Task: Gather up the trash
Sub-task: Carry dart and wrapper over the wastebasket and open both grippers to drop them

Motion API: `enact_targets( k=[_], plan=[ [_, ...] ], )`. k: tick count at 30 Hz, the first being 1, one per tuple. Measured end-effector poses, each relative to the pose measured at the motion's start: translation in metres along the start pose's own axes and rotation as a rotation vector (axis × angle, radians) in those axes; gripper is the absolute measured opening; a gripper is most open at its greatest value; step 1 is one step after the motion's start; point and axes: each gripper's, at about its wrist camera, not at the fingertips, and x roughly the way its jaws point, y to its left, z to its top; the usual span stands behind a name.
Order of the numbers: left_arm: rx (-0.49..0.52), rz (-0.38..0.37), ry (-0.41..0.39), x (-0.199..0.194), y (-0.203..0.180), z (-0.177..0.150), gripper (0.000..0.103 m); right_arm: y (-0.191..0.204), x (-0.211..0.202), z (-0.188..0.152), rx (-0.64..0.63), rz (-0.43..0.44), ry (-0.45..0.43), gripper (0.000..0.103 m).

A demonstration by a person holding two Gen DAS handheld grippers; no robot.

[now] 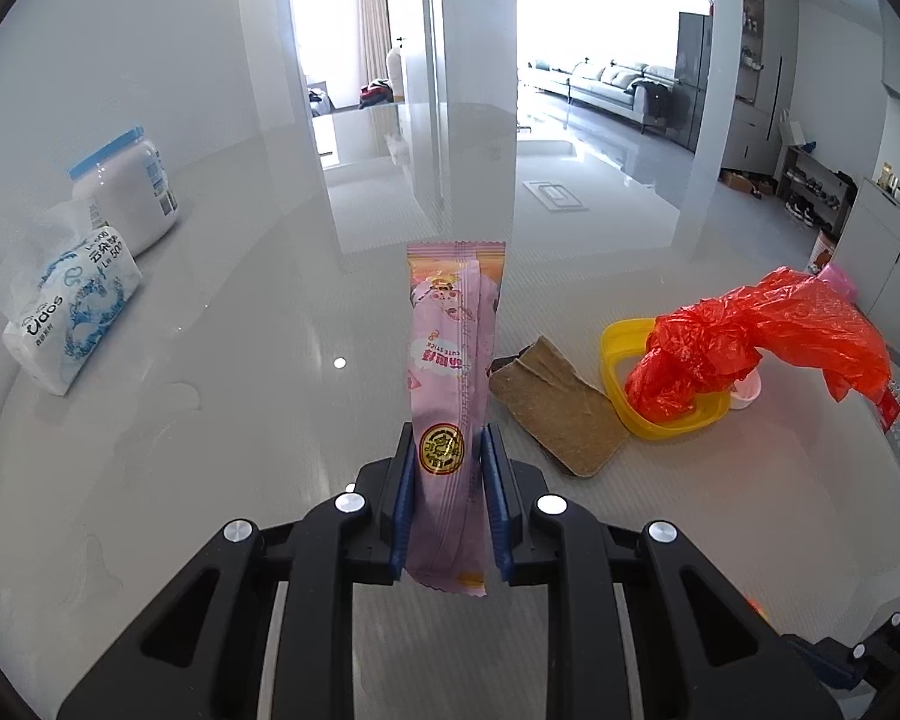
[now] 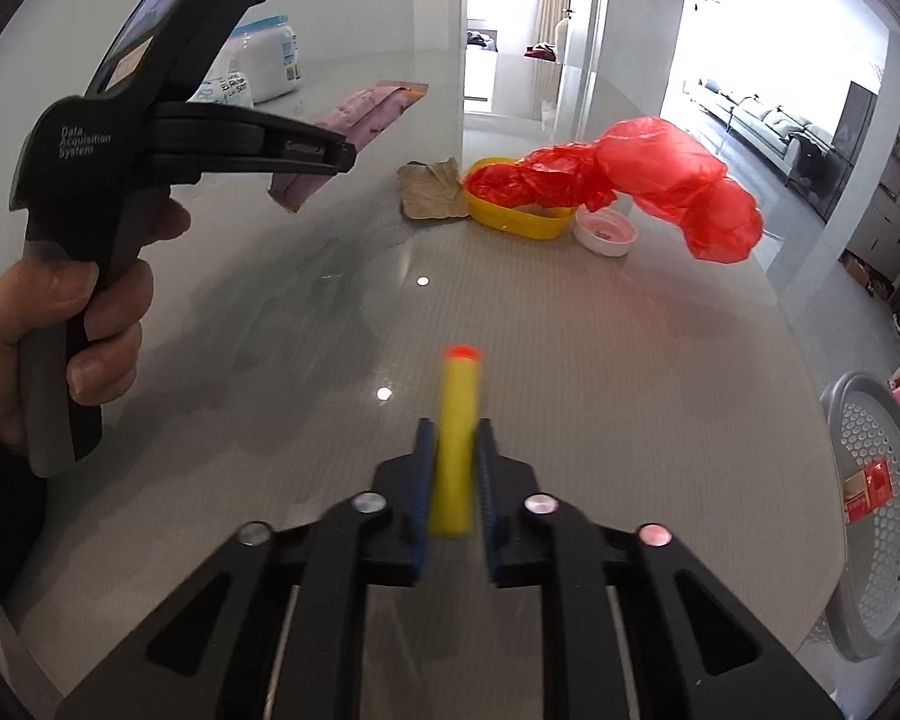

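Note:
My left gripper [image 1: 448, 450] is shut on a long pink snack wrapper [image 1: 450, 360] and holds it above the glossy table; the wrapper also shows in the right wrist view [image 2: 354, 126], sticking out of the left gripper [image 2: 336, 159]. My right gripper [image 2: 453, 444] is shut on a yellow foam dart with an orange tip [image 2: 453, 438], held above the table. A crumpled red plastic bag [image 1: 756, 336] [image 2: 642, 180] lies in and over a yellow container [image 1: 666, 414] [image 2: 516, 219]. A brown paper scrap [image 1: 558, 414] [image 2: 432, 189] lies beside it.
A white cap [image 2: 606, 231] lies next to the yellow container. A tissue pack [image 1: 69, 312] and a white jar with a blue lid [image 1: 129, 192] stand at the far left. A grey perforated bin [image 2: 876, 516] stands beyond the table's right edge.

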Motion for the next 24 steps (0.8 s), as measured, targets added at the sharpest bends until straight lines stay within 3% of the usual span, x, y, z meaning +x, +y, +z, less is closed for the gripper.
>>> enact_targets(
  k=[12,24],
  plan=[
    [0.009,0.035,-0.04,-0.041,-0.008,-0.022,0.021,-0.001,-0.021,-0.006,0.058,0.042,-0.045,0.012],
    [0.028,-0.013,-0.067,-0.096,-0.029,-0.054,0.021,-0.028,-0.068,-0.031,0.148,0.012,-0.107,0.012]
  ],
)
